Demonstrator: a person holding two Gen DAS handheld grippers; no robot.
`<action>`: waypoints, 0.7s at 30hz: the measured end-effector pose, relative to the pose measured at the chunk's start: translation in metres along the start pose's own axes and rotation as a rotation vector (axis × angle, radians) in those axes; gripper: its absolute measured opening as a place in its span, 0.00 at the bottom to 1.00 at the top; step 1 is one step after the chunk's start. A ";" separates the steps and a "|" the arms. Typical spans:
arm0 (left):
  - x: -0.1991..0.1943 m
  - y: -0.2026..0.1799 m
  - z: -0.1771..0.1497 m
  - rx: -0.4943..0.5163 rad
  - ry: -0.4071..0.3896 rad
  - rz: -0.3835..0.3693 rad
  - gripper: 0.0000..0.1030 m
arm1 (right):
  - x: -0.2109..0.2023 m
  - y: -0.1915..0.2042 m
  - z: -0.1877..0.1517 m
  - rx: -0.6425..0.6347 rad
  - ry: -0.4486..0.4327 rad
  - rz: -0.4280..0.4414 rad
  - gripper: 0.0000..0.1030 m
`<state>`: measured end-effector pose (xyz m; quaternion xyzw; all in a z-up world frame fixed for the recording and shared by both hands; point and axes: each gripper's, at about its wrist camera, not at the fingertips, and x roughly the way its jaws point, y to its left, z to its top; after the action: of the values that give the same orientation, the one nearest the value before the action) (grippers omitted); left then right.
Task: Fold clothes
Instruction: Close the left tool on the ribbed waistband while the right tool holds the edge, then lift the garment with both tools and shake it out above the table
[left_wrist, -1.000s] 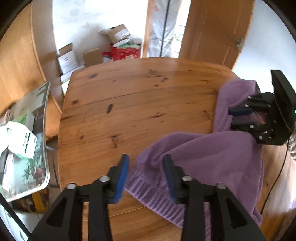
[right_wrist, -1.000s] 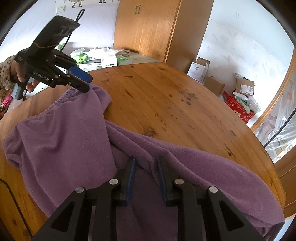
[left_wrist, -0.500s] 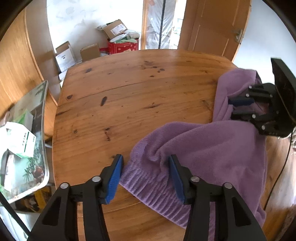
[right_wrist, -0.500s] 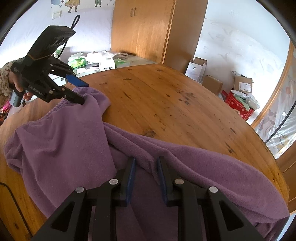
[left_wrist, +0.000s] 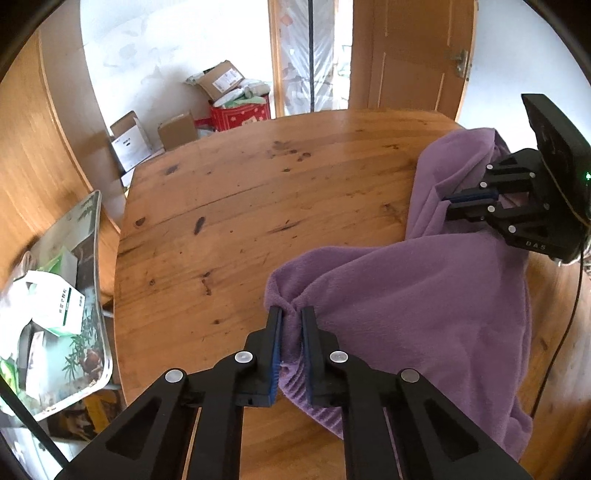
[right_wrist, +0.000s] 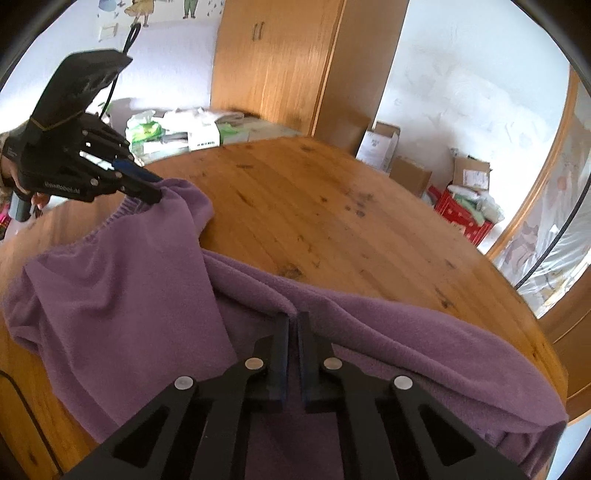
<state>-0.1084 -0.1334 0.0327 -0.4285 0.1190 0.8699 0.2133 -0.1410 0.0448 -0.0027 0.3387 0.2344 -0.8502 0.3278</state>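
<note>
A purple fleece garment (left_wrist: 413, 302) lies on the round wooden table (left_wrist: 258, 206). My left gripper (left_wrist: 291, 314) is shut on a bunched corner of it near its ribbed hem and lifts that corner. My right gripper (right_wrist: 291, 319) is shut on a fold along the garment's (right_wrist: 122, 280) far edge. In the left wrist view the right gripper (left_wrist: 448, 205) sits at the right, pinching the cloth. In the right wrist view the left gripper (right_wrist: 157, 190) sits at the upper left, holding a raised corner.
A tray (left_wrist: 88, 295) with boxes and papers stands left of the table. Cardboard boxes (left_wrist: 129, 144) and a red box (left_wrist: 240, 114) stand on the floor beyond the table. A wooden wardrobe (right_wrist: 280, 66) stands behind. A black cable (left_wrist: 565, 332) runs along the table's right edge.
My left gripper has gone from open around the garment's hem corner to shut on it, and has lifted it. My right gripper stays shut on the cloth.
</note>
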 end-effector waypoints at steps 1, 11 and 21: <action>-0.003 -0.001 0.000 -0.004 -0.007 0.001 0.10 | -0.003 0.000 0.001 0.006 -0.009 -0.001 0.04; -0.063 -0.017 -0.001 -0.019 -0.140 -0.009 0.09 | -0.060 -0.006 0.004 0.104 -0.082 -0.001 0.04; -0.124 -0.037 -0.004 -0.011 -0.253 0.012 0.09 | -0.136 -0.012 -0.006 0.216 -0.152 -0.045 0.04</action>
<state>-0.0206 -0.1359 0.1281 -0.3159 0.0891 0.9188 0.2193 -0.0717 0.1103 0.0948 0.3015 0.1235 -0.9009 0.2870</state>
